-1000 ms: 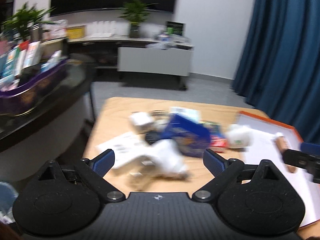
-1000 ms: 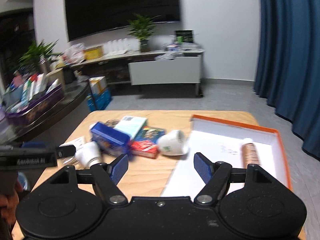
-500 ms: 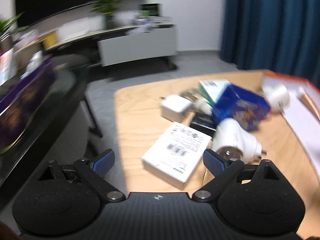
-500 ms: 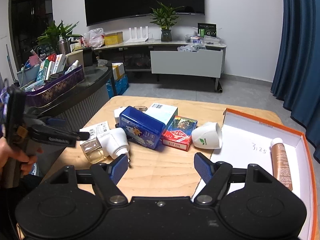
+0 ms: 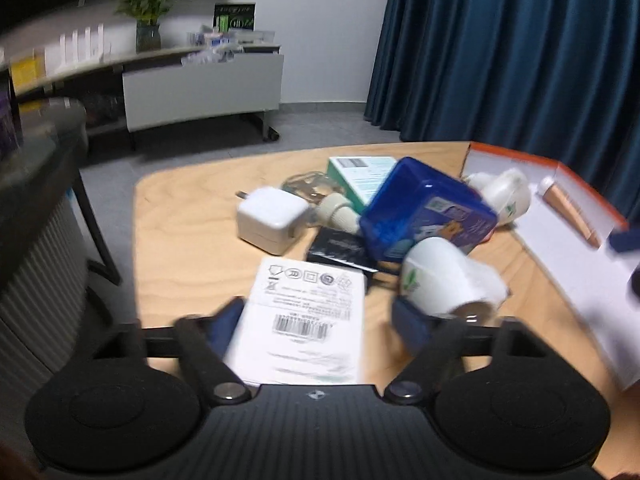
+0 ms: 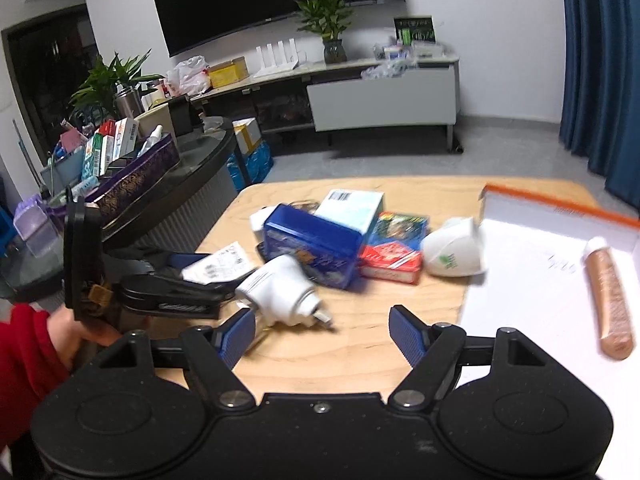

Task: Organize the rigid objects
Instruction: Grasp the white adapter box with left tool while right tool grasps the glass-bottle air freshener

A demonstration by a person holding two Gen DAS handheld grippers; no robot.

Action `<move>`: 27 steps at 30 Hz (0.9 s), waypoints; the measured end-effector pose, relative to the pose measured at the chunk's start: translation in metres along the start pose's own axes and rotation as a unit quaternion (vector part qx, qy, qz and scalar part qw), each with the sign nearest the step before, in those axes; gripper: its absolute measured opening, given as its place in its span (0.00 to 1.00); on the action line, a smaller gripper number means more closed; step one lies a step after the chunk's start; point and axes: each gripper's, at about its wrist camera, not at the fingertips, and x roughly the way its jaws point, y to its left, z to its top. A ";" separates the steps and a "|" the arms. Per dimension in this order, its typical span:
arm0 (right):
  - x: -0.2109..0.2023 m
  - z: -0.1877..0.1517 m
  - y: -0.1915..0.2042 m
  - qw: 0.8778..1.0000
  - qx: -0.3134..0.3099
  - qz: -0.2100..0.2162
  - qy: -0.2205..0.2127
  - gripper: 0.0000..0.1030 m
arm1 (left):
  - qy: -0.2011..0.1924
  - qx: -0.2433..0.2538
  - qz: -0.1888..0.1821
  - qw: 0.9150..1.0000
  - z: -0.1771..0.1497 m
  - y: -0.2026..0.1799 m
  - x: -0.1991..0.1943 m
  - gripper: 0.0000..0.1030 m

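Presently we list the wooden table (image 6: 400,320) and its contents, as seen from both wrists.

Item, left gripper (image 5: 316,324): jaws closing, with a flat white barcoded box (image 5: 304,320) lying between the blue pads. We cannot tell whether the pads press on it yet. In the right wrist view we see this gripper (image 6: 224,280) at the near left of the table, carried by a hand (image 6: 76,332) in a red sleeve (image 6: 20,360).

Item, right gripper (image 6: 320,328): jaws wide, nothing between them, poised over bare wood at the near edge.

Item, white plug-in device (image 6: 284,292): lying on its side just right of the barcoded box, near the left gripper's right pad.

Item, blue tin (image 6: 312,244): middle of the pile, just beyond the plug-in device.

Item, white charger cube (image 5: 272,216): left of the blue tin, far side of the barcoded box.

Item, small black box (image 5: 340,248): between charger cube and tin.

Item, pale green carton (image 6: 352,208): far side of the tin.

Item, red card pack (image 6: 394,248): just right of the tin.

Item, white cup (image 6: 454,252) with a green leaf mark: on its side at the left edge of the tray.

Item, orange-rimmed white tray (image 6: 560,208): right side of the table, holding a copper-coloured tube (image 6: 608,300) lying lengthwise.
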 end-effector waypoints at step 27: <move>0.104 0.000 0.047 0.997 -0.039 -0.054 0.050 0.82 | -0.062 -0.151 0.109 0.981 -0.023 -0.005 -0.074 0.60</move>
